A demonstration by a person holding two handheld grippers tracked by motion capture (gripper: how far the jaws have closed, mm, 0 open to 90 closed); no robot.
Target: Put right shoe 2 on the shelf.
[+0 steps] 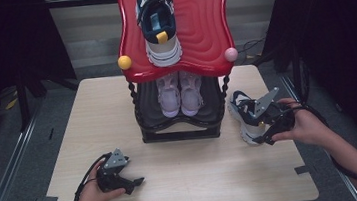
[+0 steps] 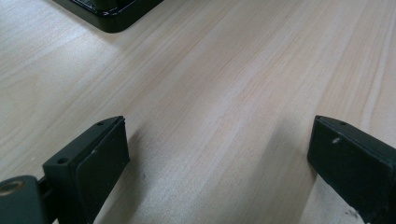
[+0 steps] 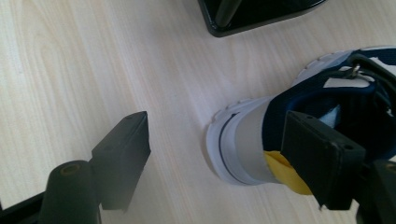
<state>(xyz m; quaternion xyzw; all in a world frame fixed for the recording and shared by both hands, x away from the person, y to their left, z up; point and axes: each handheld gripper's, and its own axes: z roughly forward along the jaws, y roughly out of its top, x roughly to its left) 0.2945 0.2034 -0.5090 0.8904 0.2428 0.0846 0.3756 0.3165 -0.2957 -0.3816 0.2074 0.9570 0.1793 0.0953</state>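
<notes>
While both grippers' jaws stand spread, four shoes: one navy sneaker (image 1: pixel 247 118) beside right gripper (image 1: pixel 266 136).

We see a navy, white and grey sneaker (image 3: pixel 261 140) with a yellow heel tab on a pale wood-grain tabletop (image 1: pixel 190 179). Behind stands a black rack (image 1: pixel 179 130) with a glossy red rippled top shelf (image 1: pixel 199 28), holding a matching sneaker (image 1: pixel 159 27); pale pink shoes (image 1: pixel 180 94) sit below.

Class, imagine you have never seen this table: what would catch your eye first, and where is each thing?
First the glossy red top shelf of the shoe rack at the table's far middle, bearing a navy and white sneaker. Below it, a pale pink pair sits on the black lower shelf. At the rack's right, the right gripper hangs open over a matching sneaker on the table.
</notes>
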